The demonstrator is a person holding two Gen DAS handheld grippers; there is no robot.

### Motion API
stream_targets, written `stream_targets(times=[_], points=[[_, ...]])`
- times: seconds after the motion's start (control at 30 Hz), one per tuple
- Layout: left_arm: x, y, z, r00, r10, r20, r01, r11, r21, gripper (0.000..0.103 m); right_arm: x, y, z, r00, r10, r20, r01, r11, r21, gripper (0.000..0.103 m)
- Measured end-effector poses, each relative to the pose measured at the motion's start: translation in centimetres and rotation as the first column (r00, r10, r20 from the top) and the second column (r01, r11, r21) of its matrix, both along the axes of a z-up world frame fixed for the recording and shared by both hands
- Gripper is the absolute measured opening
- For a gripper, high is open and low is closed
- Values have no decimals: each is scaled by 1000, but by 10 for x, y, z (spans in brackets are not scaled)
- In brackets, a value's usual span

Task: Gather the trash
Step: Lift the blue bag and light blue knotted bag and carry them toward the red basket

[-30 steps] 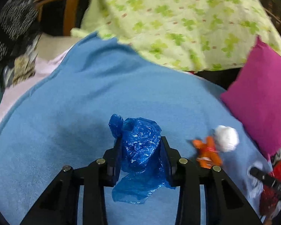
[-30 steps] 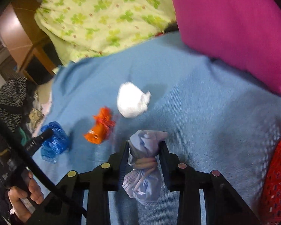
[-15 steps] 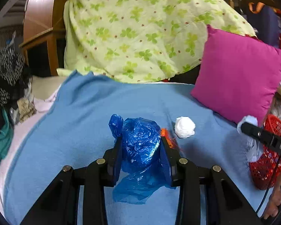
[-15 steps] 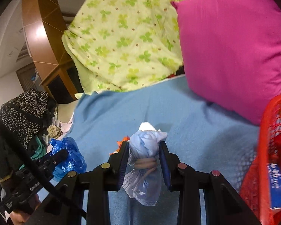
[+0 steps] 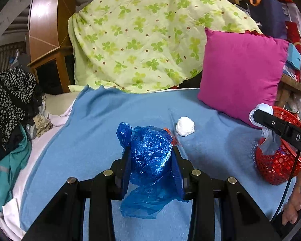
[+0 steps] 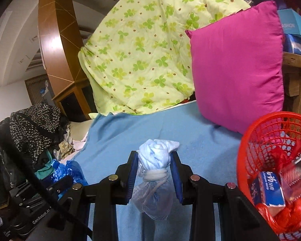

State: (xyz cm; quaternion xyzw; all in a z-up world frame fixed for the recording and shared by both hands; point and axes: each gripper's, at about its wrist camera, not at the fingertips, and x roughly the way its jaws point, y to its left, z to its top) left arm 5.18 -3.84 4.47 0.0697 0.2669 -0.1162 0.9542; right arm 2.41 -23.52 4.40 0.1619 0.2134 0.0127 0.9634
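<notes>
My left gripper is shut on a crumpled blue plastic bag, held above the blue blanket. My right gripper is shut on a rolled-up pale blue face mask bound by its ear loops, just left of a red mesh basket that holds a blue-and-white packet and red wrappers. In the left wrist view the right gripper hovers with the mask over the red basket. A white paper ball and a partly hidden orange wrapper lie on the blanket.
A magenta pillow leans at the back right beside a green clover-print quilt. Piled clothes lie off the blanket's left edge. A wooden headboard stands behind.
Both grippers have lifted off the blanket with their loads and tilted up. The right gripper has carried the mask right, up to the red basket.
</notes>
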Motion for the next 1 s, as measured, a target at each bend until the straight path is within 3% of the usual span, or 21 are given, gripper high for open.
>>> stream_targets(times=[0.4,1.0], points=[[-33,-24,25,996,-60,62,57,997,46,39,-56,-4,33,998,12,69,-12,1000,9,35],[-49,-55,46,988,-120,95,113,991,73,39,-99,-44,68,987,-58,147,54,998,36,35]])
